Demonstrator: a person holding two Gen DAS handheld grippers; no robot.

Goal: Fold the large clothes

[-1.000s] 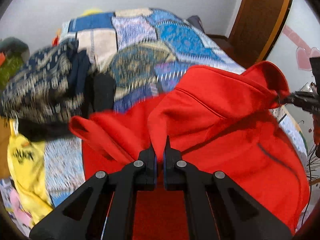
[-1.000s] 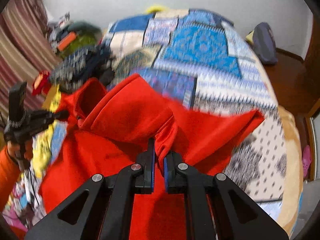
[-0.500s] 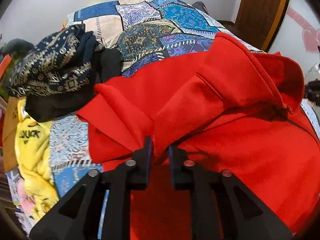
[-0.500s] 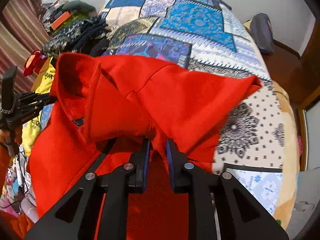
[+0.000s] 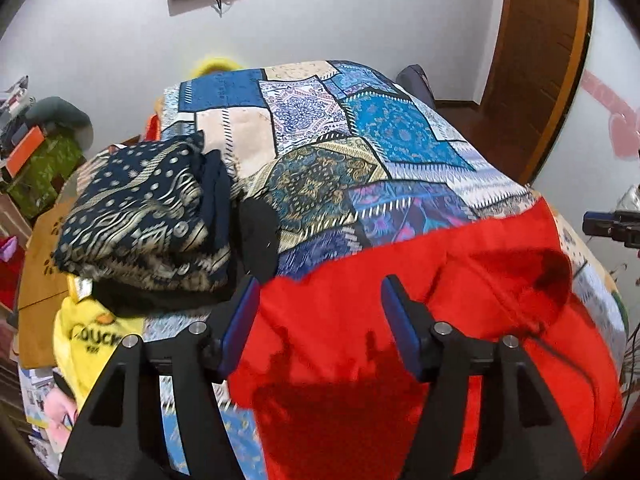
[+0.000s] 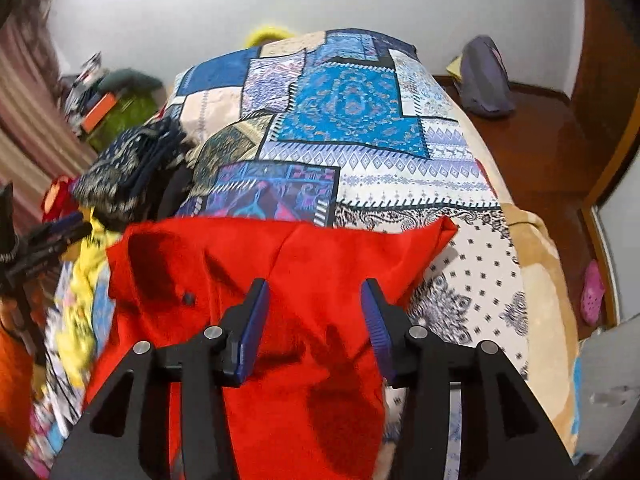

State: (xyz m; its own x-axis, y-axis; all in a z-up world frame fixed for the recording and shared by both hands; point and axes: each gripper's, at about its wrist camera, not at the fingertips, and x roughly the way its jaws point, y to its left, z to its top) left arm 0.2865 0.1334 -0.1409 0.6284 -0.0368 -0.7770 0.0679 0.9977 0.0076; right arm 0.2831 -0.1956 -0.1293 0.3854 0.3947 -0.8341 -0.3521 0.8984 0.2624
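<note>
The left gripper (image 5: 320,300) is matte black plastic, with two fingers built from angular struts that have triangular cut-outs. Each finger carries a flat blue pad (image 5: 400,332) on its inner face, and round silver screws (image 5: 197,327) sit at the joints. The right gripper (image 6: 314,306) has the same black frame and silver screw heads; its blue pads (image 6: 252,332) look finely ribbed. An orange sleeve (image 6: 14,360) shows at the right view's left edge.
</note>
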